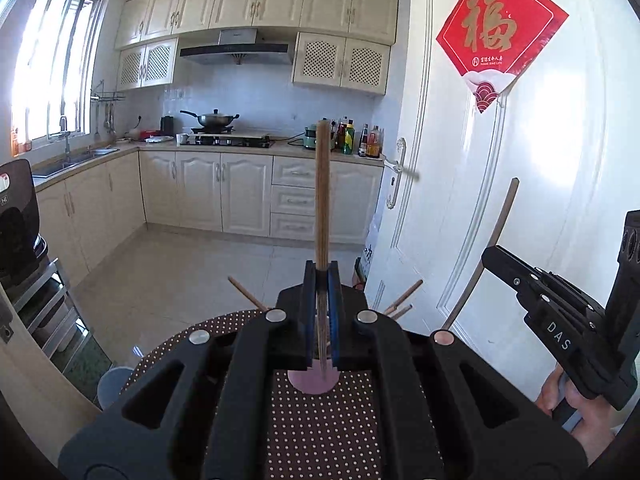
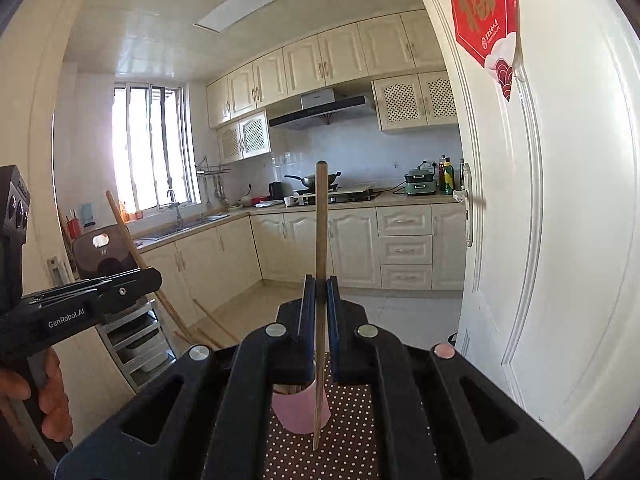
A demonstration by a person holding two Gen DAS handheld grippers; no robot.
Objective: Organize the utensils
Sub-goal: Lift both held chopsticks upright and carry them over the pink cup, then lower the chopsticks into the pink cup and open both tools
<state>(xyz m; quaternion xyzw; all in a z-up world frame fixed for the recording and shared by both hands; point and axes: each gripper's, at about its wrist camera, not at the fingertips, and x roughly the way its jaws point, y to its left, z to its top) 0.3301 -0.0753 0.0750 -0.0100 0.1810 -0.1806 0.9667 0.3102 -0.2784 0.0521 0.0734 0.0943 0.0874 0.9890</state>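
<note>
My left gripper (image 1: 321, 276) is shut on a wooden chopstick (image 1: 322, 192) held upright, its lower end over a pink cup (image 1: 314, 382) on a brown polka-dot table (image 1: 320, 432). My right gripper (image 2: 318, 288) is shut on another wooden chopstick (image 2: 320, 232), also upright, its tip beside the pink cup (image 2: 300, 408). Several chopsticks (image 1: 400, 300) stick out of the cup behind the left gripper. The right gripper (image 1: 560, 320) shows in the left wrist view, the left gripper (image 2: 80, 300) in the right wrist view.
A white door (image 1: 540, 200) with a red paper decoration (image 1: 496, 36) stands close on the right. A metal rack (image 2: 140, 344) with an appliance (image 2: 104, 256) is on the left. Kitchen cabinets (image 1: 240, 192) and tiled floor (image 1: 192, 272) lie beyond the table edge.
</note>
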